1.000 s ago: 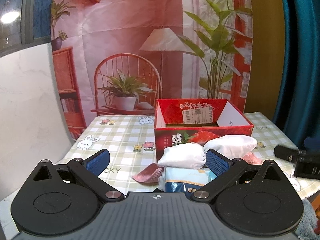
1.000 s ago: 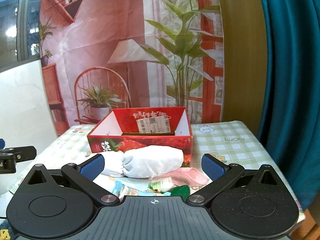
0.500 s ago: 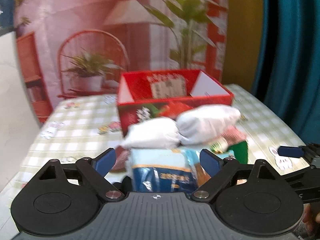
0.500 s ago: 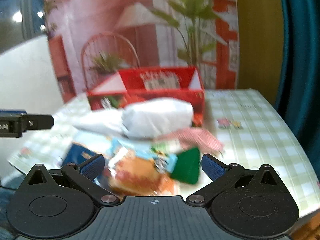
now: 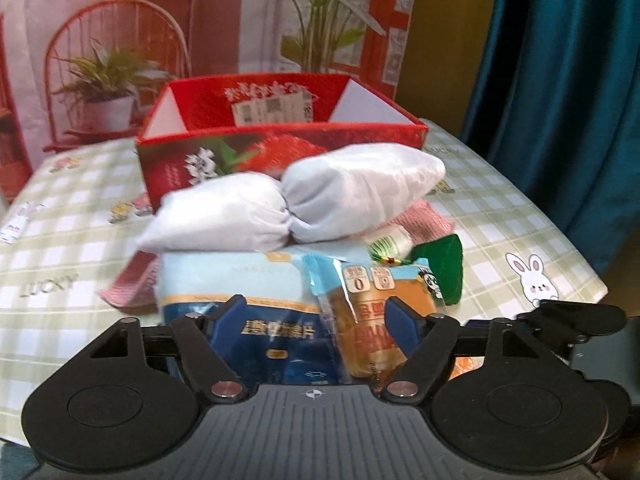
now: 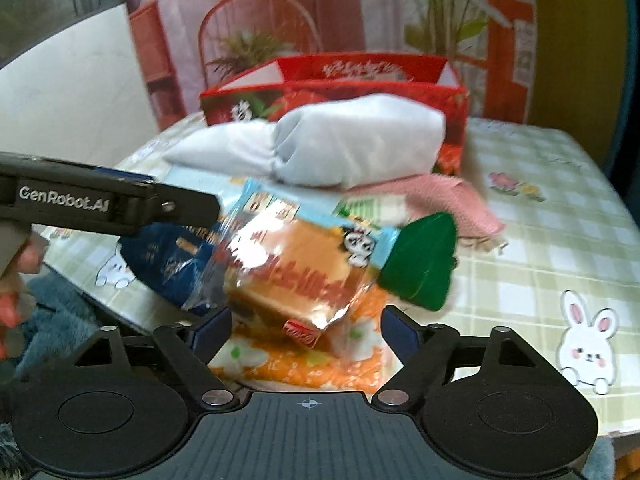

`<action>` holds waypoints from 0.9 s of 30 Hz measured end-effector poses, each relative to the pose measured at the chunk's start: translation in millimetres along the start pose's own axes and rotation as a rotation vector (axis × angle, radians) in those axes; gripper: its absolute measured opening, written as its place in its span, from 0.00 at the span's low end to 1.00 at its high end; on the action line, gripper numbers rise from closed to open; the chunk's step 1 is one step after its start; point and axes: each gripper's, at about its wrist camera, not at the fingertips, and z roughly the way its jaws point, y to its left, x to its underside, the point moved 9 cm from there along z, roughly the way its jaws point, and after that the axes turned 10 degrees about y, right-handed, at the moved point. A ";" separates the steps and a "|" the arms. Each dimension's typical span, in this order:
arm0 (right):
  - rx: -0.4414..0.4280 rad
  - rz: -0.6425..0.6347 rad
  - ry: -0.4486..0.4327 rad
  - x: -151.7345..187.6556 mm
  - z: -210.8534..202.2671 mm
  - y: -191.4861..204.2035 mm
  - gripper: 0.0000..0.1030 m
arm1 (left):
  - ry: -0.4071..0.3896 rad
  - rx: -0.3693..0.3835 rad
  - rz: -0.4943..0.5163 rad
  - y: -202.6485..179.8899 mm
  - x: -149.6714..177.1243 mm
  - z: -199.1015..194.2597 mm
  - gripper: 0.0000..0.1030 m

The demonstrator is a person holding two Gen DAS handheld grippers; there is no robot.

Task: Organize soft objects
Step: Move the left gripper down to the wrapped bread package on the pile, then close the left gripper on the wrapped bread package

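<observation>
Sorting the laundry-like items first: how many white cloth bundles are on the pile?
2. The left white bundle lies atop the blue packet; the right white bundle sits beside it, in front of the red box. Others may hide underneath.

Bundles (image 5: pixel 304 204) before box (image 5: pixel 280 136)

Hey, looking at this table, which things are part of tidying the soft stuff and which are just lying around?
Job:
white bundles
pink cloth
blue pack
orange packet
green pouch
red box

Just there:
tablecloth
blue curtain
backdrop
</observation>
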 end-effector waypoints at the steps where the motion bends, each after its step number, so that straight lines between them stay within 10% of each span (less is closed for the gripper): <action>1: -0.008 -0.004 0.008 0.5 3.5 0.3 0.72 | 0.006 0.007 -0.002 -0.4 0.7 3.6 0.69; 27: -0.037 -0.075 0.010 -17.6 35.9 2.4 0.67 | 0.004 0.182 -0.049 -1.0 7.7 26.9 0.49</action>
